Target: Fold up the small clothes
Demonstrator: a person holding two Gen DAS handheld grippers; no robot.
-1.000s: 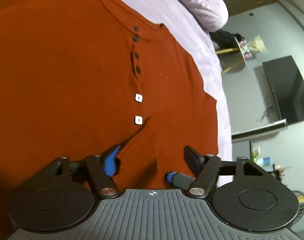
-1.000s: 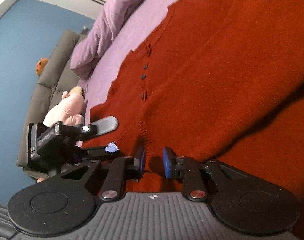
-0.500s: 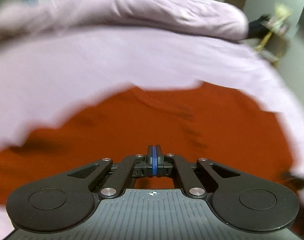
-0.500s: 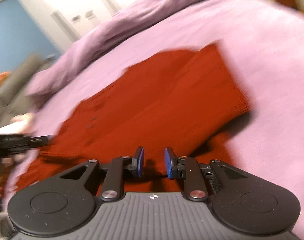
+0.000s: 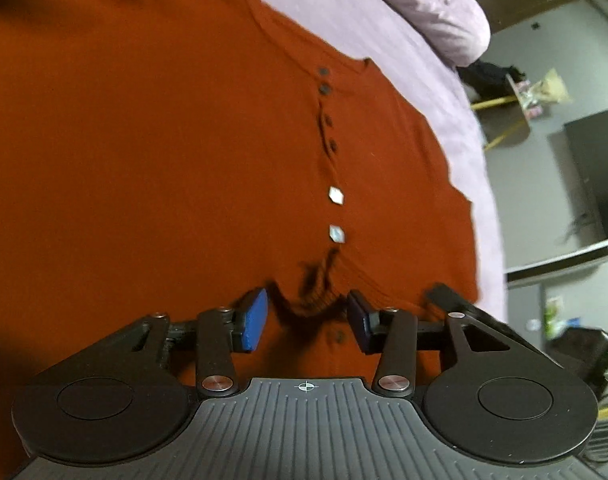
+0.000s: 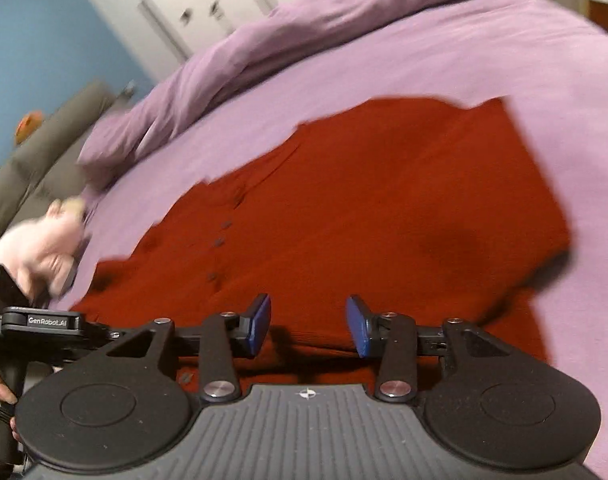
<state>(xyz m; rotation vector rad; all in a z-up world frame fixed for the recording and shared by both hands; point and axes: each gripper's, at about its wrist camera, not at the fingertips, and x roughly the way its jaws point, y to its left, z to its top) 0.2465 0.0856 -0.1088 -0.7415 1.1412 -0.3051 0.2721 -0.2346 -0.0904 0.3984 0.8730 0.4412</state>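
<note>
A rust-red knit cardigan [image 5: 176, 152] with a row of dark and pale buttons lies partly folded on the lilac bed; it also shows in the right wrist view [image 6: 384, 216]. My left gripper [image 5: 308, 322] is open, its blue pads either side of a bunched hem edge, not clamping it. My right gripper [image 6: 308, 324] is open and empty just above the cardigan's near edge. The left gripper's body [image 6: 44, 322] shows at the left edge of the right wrist view.
The lilac bedsheet [image 6: 504, 52] surrounds the cardigan, with a rumpled lilac duvet [image 6: 304, 36] at the far side. A pink plush toy [image 6: 40, 240] lies by a grey sofa at left. A dark screen [image 5: 596, 176] and clutter stand beyond the bed's right edge.
Both grippers have opened; half a second ago the left was shut and the right nearly shut. The left view has swung back onto the button row. The right view sits lower over the cardigan.
</note>
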